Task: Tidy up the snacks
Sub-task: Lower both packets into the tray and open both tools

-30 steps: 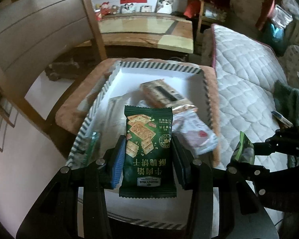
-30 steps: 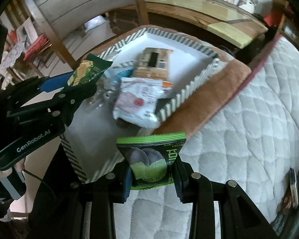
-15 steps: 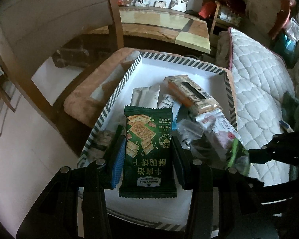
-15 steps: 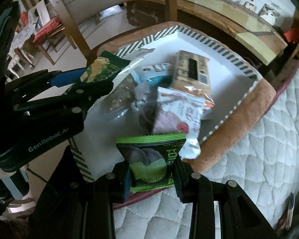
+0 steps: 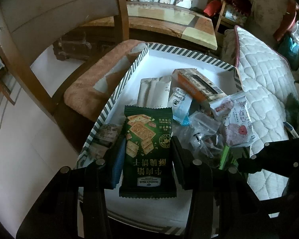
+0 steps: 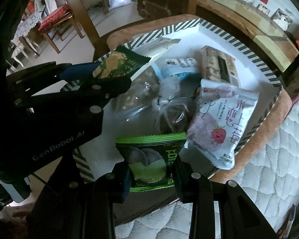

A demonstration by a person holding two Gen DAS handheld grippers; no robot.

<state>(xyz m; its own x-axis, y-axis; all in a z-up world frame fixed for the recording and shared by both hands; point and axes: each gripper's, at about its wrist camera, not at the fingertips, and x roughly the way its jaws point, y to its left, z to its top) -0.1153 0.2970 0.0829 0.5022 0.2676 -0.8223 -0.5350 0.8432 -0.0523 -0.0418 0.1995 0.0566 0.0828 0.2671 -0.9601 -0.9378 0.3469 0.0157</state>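
A dark green cracker packet [image 5: 147,151] is clamped between the pads of my left gripper [image 5: 147,149], held over the near left part of a white tray with a striped rim [image 5: 189,51]. My right gripper [image 6: 150,169] is shut on a bright green snack packet [image 6: 149,159] above the tray's near edge. The left gripper and its cracker packet [image 6: 121,63] also show at the left of the right wrist view. In the tray lie a white strawberry packet [image 6: 223,123], a clear bag [image 6: 169,107], a tan and orange packet [image 5: 197,83] and a pale blue packet [image 5: 179,103].
The tray rests on a brown cushioned stool [image 5: 93,83] beside a white quilted bed [image 5: 265,83]. A wooden chair [image 5: 49,20] stands at the left, and a long wooden table [image 5: 169,22] lies behind. Another packet [image 5: 105,137] leans in the tray's near left corner.
Both grippers have moved in over the tray and sunk a little, each keeping its packet. The right gripper went from above the quilt to the tray's near edge.
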